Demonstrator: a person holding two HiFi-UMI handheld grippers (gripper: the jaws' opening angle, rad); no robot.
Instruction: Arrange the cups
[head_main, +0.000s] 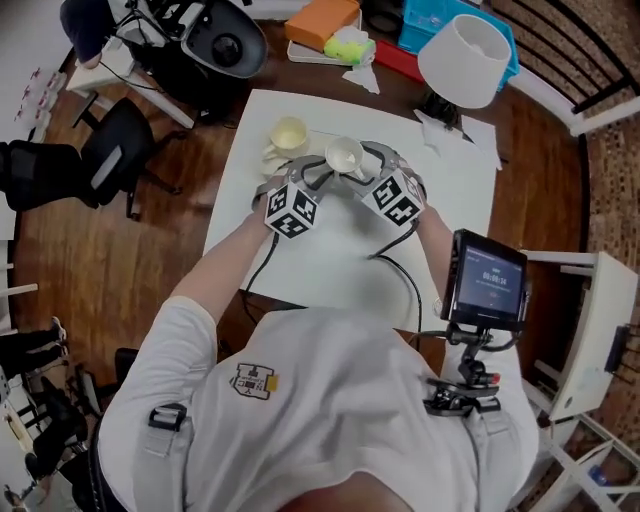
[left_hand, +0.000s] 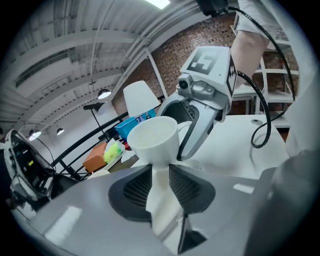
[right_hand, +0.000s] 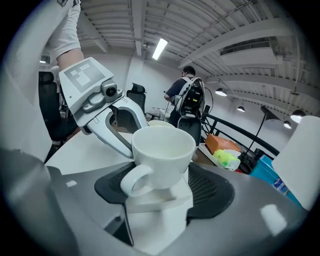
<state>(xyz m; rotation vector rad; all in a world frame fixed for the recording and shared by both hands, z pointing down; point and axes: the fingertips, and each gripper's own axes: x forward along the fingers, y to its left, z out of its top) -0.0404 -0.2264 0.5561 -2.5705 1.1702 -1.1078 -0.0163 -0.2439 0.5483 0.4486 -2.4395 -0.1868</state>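
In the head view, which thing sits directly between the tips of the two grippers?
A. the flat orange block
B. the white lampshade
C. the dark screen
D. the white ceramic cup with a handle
D: the white ceramic cup sits between the left gripper and the right gripper, and each gripper view shows it at the jaw tips.

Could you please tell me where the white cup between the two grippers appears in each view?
Head view: the white cup is at the upper middle, just right of the cream cup.
Left gripper view: the white cup is at the centre, right above the jaws.
Right gripper view: the white cup is at the centre, handle toward the camera.
Shared landmark: the orange box.
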